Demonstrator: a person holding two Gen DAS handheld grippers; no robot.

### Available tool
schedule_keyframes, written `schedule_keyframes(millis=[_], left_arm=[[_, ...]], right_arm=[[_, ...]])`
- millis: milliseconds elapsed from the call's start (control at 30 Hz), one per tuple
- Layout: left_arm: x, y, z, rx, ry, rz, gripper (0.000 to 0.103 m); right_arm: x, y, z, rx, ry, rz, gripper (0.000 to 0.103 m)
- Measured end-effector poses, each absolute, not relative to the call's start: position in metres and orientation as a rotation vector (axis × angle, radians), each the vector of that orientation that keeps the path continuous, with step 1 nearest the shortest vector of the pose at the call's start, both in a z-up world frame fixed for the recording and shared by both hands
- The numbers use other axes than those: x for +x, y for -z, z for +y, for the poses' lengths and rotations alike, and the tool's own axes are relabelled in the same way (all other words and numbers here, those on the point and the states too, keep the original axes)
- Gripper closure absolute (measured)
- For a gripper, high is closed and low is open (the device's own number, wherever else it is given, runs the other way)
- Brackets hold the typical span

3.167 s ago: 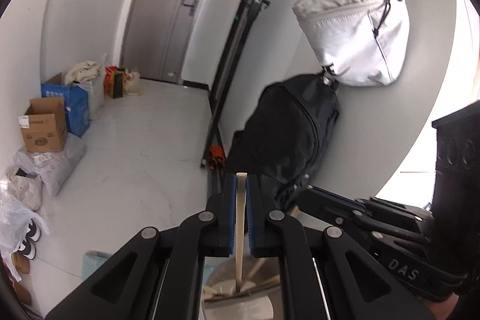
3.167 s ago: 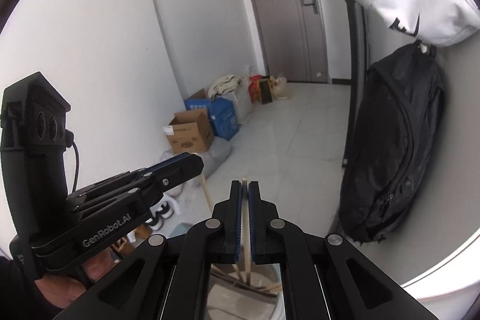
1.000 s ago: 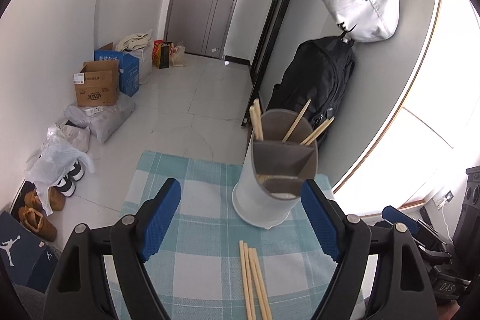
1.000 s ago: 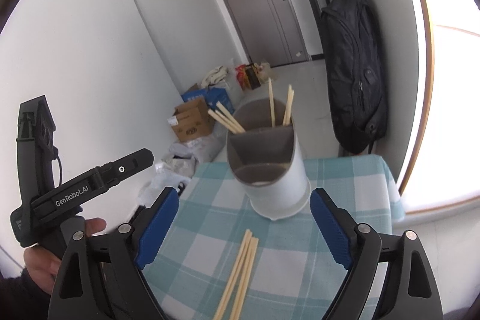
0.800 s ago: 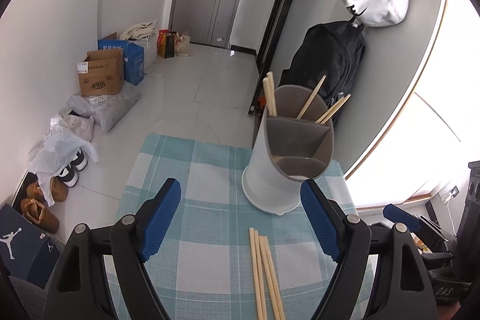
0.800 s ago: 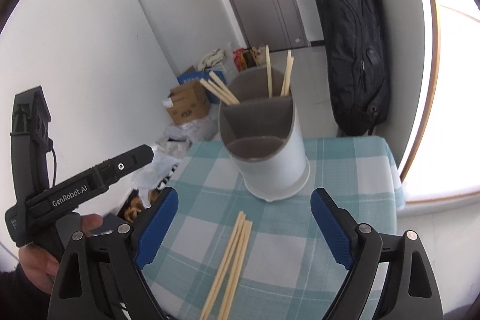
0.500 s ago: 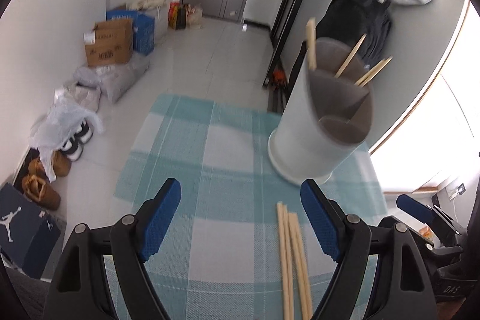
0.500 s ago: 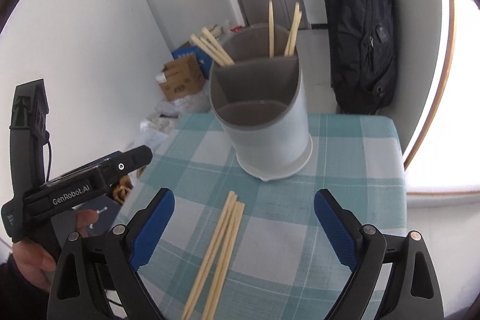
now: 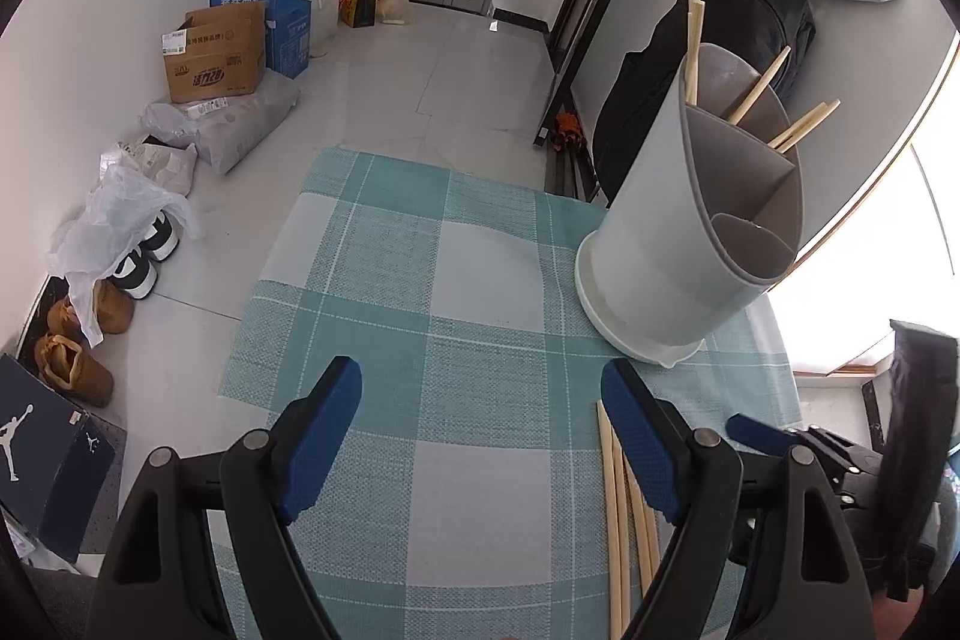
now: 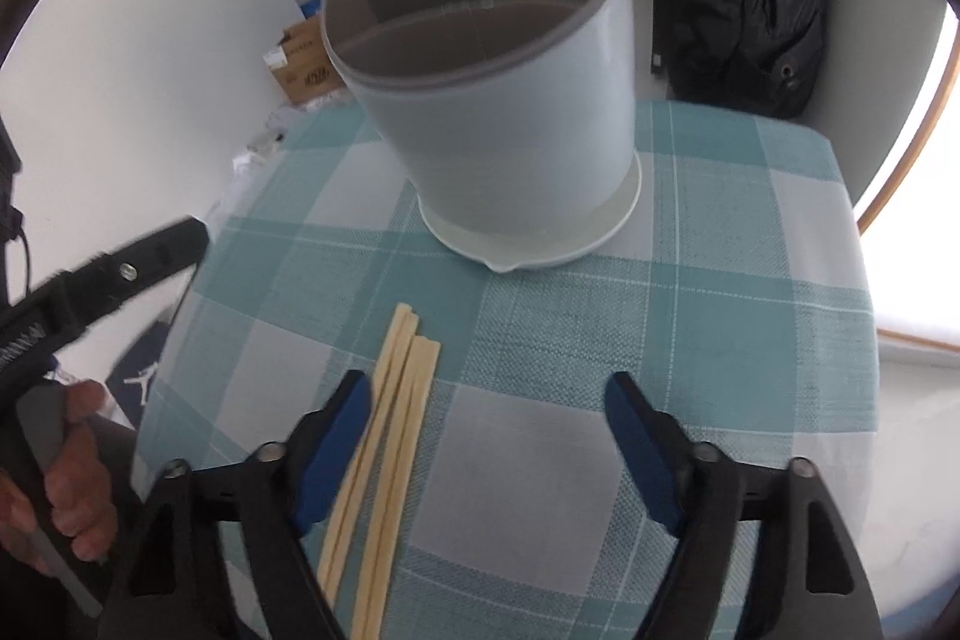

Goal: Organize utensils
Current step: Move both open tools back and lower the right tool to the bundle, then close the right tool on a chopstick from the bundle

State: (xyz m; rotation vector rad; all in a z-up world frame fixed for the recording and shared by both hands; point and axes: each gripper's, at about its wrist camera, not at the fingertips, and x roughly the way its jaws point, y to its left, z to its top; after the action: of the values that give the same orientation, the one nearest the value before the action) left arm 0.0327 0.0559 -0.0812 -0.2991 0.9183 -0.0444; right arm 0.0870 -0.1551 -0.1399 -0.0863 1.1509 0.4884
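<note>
Both claws empty again, dropping toward the loose chopsticks.

The left claw [image 9: 480, 424] and right claw [image 10: 486, 430], each shut on a chopstick seconds ago, now gape wide; those sticks stand in the holder [image 10: 498, 100]. The remaining chopsticks [image 10: 384, 436] lie flat on the checked cloth [image 10: 750, 340], tips toward the holder.

A small table covered with a blue-green checked cloth [image 9: 480, 508] carries the things. On the cloth stands a grey holder [image 10: 504, 112] with inner compartments; some chopsticks stand in its far compartments. Near its base, a few loose chopsticks [image 10: 390, 430] lie flat on the cloth, side by side and touching.
</note>
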Motion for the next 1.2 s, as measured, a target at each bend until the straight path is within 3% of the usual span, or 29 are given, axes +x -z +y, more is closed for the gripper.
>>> schedule_keyframes(millis=[33, 100, 133, 467, 767, 1200], left_arm=[[0.033, 0.082, 0.059, -0.302, 0.044, 0.921, 0.024], [0.034, 0.082, 0.063, -0.311, 0.037, 0.924, 0.024], [0.034, 0.082, 0.065, -0.313, 0.033, 0.924, 0.024], [0.037, 0.084, 0.074, -0.325, 0.008, 0.939, 0.024], [0.036, 0.086, 0.084, -0.357, 0.004, 0.958, 0.024], [0.029, 0.083, 0.097, -0.407, -0.018, 0.948, 0.024]], right_arm=[[0.088, 0.143, -0.153, -0.092, -0.491, 1.164, 0.039], [0.088, 0.146, -0.148, -0.120, -0.501, 1.170, 0.055], [0.088, 0.146, -0.145, -0.145, -0.504, 1.163, 0.057], [0.077, 0.147, -0.126, -0.299, -0.518, 1.121, 0.063], [0.072, 0.142, -0.120, -0.397, -0.495, 1.121, 0.076], [0.069, 0.151, -0.094, -0.450, -0.425, 1.194, 0.082]])
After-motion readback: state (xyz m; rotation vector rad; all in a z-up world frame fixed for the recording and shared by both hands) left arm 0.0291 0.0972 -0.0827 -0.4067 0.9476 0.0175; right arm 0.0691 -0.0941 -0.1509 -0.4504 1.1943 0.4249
